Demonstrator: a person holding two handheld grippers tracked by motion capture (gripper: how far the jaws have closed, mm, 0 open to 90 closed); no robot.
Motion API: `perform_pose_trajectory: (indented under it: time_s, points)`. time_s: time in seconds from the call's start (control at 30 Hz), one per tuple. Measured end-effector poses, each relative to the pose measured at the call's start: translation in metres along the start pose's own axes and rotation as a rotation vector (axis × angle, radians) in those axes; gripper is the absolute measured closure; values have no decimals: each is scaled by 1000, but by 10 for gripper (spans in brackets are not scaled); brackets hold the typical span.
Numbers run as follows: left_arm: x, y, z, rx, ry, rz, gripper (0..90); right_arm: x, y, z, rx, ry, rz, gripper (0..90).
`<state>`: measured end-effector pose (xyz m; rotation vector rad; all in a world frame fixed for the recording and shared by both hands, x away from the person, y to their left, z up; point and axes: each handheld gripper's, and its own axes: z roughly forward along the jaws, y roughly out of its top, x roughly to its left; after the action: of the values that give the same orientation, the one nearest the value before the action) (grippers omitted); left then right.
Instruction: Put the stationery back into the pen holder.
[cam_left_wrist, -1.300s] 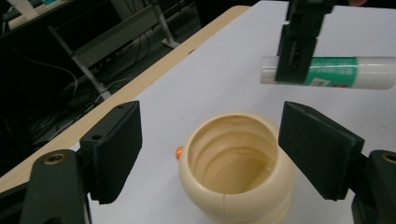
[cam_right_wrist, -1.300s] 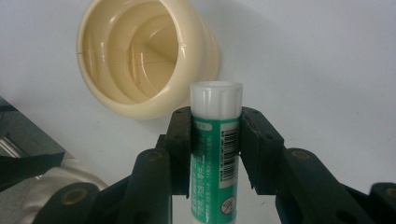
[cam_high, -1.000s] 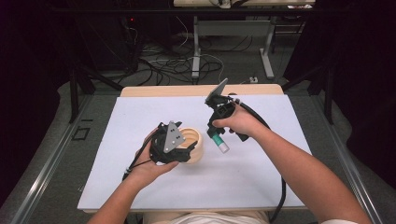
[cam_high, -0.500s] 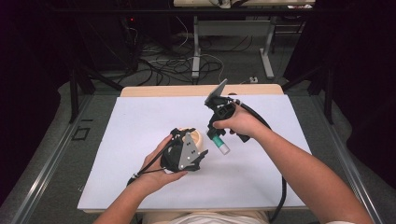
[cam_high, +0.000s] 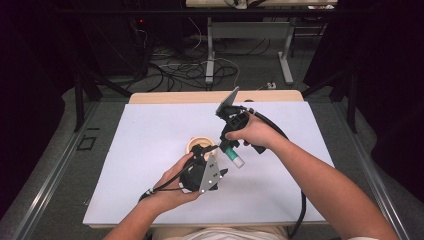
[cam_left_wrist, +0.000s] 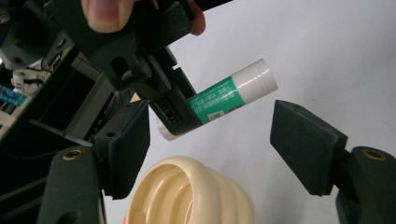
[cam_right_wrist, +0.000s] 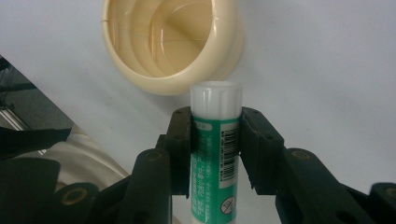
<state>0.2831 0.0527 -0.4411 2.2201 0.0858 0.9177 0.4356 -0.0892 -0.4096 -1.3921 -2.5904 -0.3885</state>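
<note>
Two tools are at work over the white surface (cam_high: 150, 150). Since a second ago the left tool (cam_high: 212, 175) has swung from the left of the cream cup (cam_high: 197, 144) to just in front of it, turning so that its jaws now face the glue stick (cam_high: 233, 156). In the left tool view those jaws stand wide apart, grasping nothing, with the stick's white cap (cam_left_wrist: 254, 77) hanging between them and the cup (cam_left_wrist: 191, 196) just below. The right tool (cam_high: 231, 150) has barely moved: it hovers just right of the cup, clenched on the stick's green body (cam_right_wrist: 215, 158), cap end forward. In the right tool view the cap (cam_right_wrist: 216, 97) sits just short of the cup's rim (cam_right_wrist: 175, 86), the stick off the surface.

This looks like a lining-up for the left tool to take the cap, either to pull it off or for a handover. The jaws have yet to close; they need to centre on the cap first.
</note>
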Motion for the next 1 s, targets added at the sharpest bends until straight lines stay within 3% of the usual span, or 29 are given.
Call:
perform_pose_trajectory:
  time_s: [0.2, 0.43, 0.47, 0.53, 0.57, 0.6, 0.63, 0.73, 0.77, 0.83, 0.97, 1.0]
  points:
    - [-9, 1, 5, -6, -12, 88, 398, 2, -1, 1, 9, 9, 0, 659]
    - [-20, 4, 9, -4, -10, 193, 410, 3, -2, 1, 28, 25, -4, 660]
    - [-22, 4, 9, 0, -4, 208, 410, 2, -2, 1, 28, 19, -22, 659]
    - [-24, 5, 10, 0, 2, 238, 410, 2, -2, 1, 44, 29, -42, 660]
    - [-26, 5, 11, -6, 5, 245, 412, 3, -1, 0, 80, 20, -43, 660]
    - [-27, 6, 12, -10, 7, 256, 418, 3, -1, 1, 79, 20, -48, 659]
    - [-29, 6, 13, -14, 12, 272, 424, 3, -2, 5, 41, 38, -46, 659]
    - [-32, 7, 13, -2, 11, 326, 441, 4, -2, 5, 75, 41, -43, 660]
    - [-34, 7, 14, 0, 15, 347, 447, 5, -2, 6, 62, 46, -48, 659]
    - [-37, 6, 16, 8, 12, 379, 454, 6, -1, 4, 99, 51, -58, 659]
    - [-41, 4, 19, -5, 20, 413, 468, 11, -1, 10, 83, 58, -70, 659]
    - [-42, 3, 19, -5, 20, 415, 468, 13, -1, 11, 85, 65, -49, 659]
